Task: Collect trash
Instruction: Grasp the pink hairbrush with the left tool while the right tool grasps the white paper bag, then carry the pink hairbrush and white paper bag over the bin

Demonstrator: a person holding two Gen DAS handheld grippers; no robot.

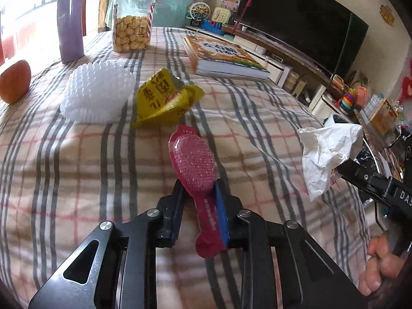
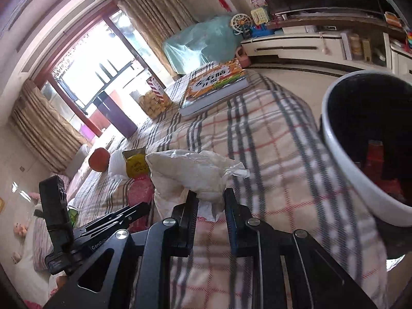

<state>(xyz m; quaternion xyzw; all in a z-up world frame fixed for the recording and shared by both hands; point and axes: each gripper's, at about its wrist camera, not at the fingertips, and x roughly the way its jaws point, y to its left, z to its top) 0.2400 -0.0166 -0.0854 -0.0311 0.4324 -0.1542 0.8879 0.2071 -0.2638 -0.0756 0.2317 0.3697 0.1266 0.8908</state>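
Pink wrapper [image 1: 191, 177]: your left gripper [image 1: 199, 193] was clamped on this glossy, spoon-shaped plastic packet, its dotted wide end raised over the checked tablecloth [image 1: 77, 167].
Tissue [image 2: 190, 172]: your right gripper [image 2: 211, 200] pinched a crumpled white tissue, soft and creased, held near the bin.
Bin [image 2: 342, 159]: round, white-walled with a dark liner, just right of the table; its far side was cut off by the frame.
Yellow wrapper [image 1: 164, 95]: crinkled foil lying flat, touching the white foam net.
Foam net [image 1: 99, 95]: bumpy, dome-shaped mesh, left of the yellow wrapper.
Farther off: a clear jar of biscuits [image 1: 132, 23], a purple tumbler [image 1: 70, 23], a thick book [image 1: 221, 56].
Orange fruit [image 1: 15, 81]: smooth, partly cut off at the left edge.
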